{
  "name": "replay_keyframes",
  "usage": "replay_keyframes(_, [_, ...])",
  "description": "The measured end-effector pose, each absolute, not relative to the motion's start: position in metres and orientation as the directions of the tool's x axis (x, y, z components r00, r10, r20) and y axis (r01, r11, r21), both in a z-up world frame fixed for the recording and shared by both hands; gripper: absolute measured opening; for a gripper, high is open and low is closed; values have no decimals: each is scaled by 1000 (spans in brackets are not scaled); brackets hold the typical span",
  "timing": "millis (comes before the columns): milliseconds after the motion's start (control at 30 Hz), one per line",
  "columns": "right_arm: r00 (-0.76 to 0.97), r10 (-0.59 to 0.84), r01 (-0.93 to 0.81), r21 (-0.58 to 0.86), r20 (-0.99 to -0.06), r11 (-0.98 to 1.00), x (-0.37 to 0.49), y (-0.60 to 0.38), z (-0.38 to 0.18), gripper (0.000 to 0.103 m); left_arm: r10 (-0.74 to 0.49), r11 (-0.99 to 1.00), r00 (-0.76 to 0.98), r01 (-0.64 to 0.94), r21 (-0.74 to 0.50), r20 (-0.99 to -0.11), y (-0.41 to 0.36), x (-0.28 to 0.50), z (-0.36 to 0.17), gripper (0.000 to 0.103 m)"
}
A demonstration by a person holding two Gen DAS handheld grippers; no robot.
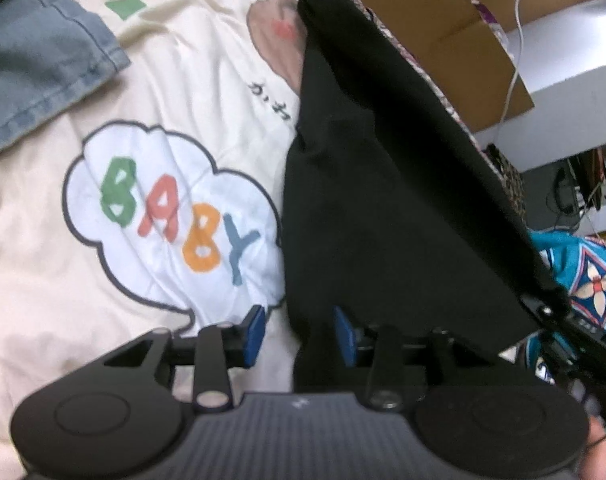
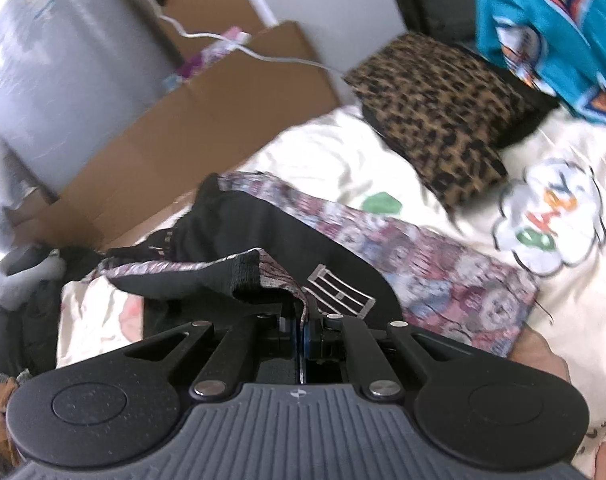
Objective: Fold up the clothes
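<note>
A black garment with a pink-and-blue patterned outer side (image 1: 383, 184) hangs lifted over a cream bedsheet (image 1: 43, 280). My left gripper (image 1: 301, 334) is open, its blue pads apart at the garment's lower edge, one pad against the black cloth. My right gripper (image 2: 301, 334) is shut on the garment's patterned edge (image 2: 279, 276); the rest of the garment (image 2: 423, 264) lies across the sheet. The right gripper also shows at the garment's corner in the left wrist view (image 1: 559, 320).
Blue denim (image 1: 35, 76) lies at the sheet's upper left. A leopard-print item (image 2: 435, 120) and a teal printed cloth (image 2: 551, 20) lie at the far side. A cardboard box (image 2: 207, 120) stands beside the bed, with a white cable over it.
</note>
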State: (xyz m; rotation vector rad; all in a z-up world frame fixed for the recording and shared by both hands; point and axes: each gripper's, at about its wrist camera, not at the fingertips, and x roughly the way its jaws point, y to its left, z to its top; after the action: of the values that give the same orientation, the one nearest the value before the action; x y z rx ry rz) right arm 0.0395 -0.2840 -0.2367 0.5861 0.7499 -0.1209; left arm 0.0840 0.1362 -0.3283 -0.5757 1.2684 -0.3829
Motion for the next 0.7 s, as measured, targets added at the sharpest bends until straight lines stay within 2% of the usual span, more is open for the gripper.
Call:
replay_keyframes(367, [688, 144, 381, 522, -712, 763, 36, -301, -291, 2, -605, 776, 198, -73, -627, -771, 141, 74, -335, 42])
replay_keyframes(700, [684, 142, 353, 495, -716, 794, 48, -296, -295, 7, -659, 743, 84, -83, -664, -747, 132, 75, -354, 46])
